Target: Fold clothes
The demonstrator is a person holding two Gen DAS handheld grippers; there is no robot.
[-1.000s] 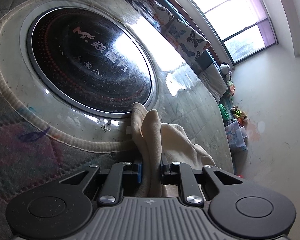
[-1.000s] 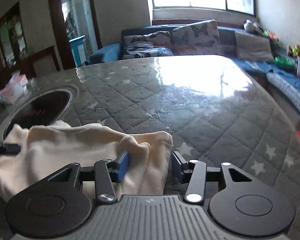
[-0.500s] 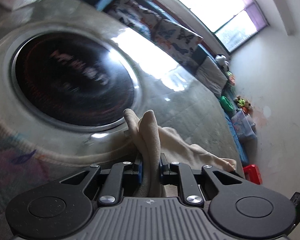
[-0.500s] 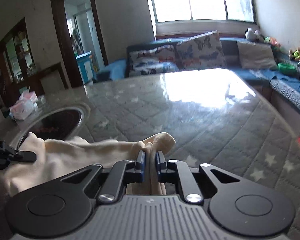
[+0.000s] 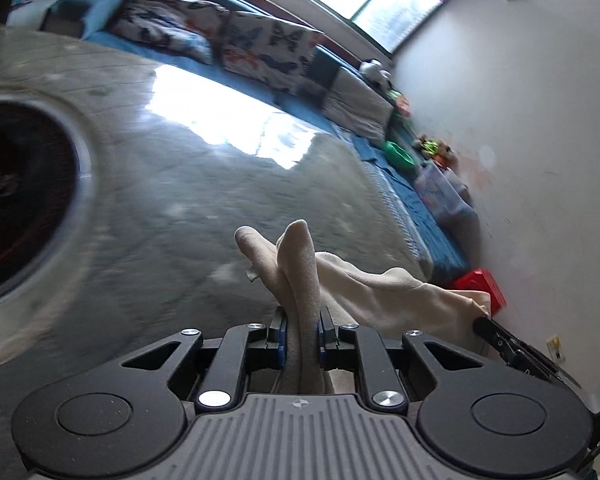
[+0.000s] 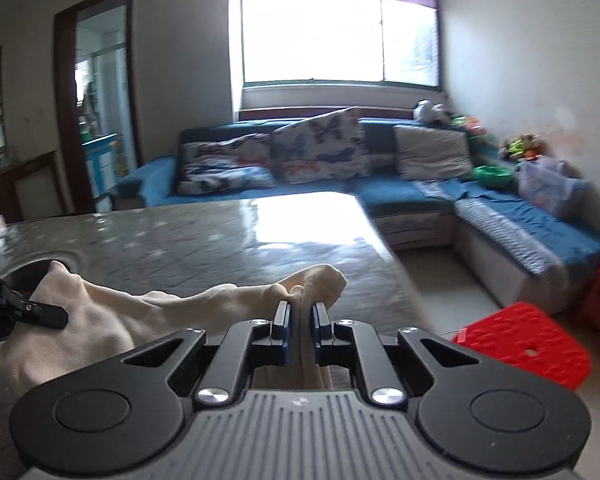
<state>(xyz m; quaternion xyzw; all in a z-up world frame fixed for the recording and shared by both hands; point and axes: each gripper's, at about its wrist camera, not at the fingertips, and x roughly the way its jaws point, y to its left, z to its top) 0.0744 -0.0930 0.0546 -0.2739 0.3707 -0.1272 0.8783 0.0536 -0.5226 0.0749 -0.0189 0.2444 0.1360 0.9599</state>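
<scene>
A cream cloth (image 5: 364,284) is stretched between both grippers above the glass-covered quilted table (image 5: 204,200). My left gripper (image 5: 302,330) is shut on one bunched corner, which sticks up between the jaws. My right gripper (image 6: 301,320) is shut on the opposite corner of the cloth (image 6: 140,312). The right gripper's tip shows at the right of the left wrist view (image 5: 496,332), and the left gripper's tip shows at the left of the right wrist view (image 6: 28,312). The cloth hangs below the grippers, partly hidden.
A round black induction cooktop (image 5: 16,200) is set into the table at the left. A blue corner sofa (image 6: 440,196) with butterfly cushions stands beyond the table. A red plastic stool (image 6: 524,344) stands on the floor at the right.
The right gripper has closed on the cloth corner. Both grippers have lifted the cloth off the table and raised it; the cooktop has slid left in the left wrist view.
</scene>
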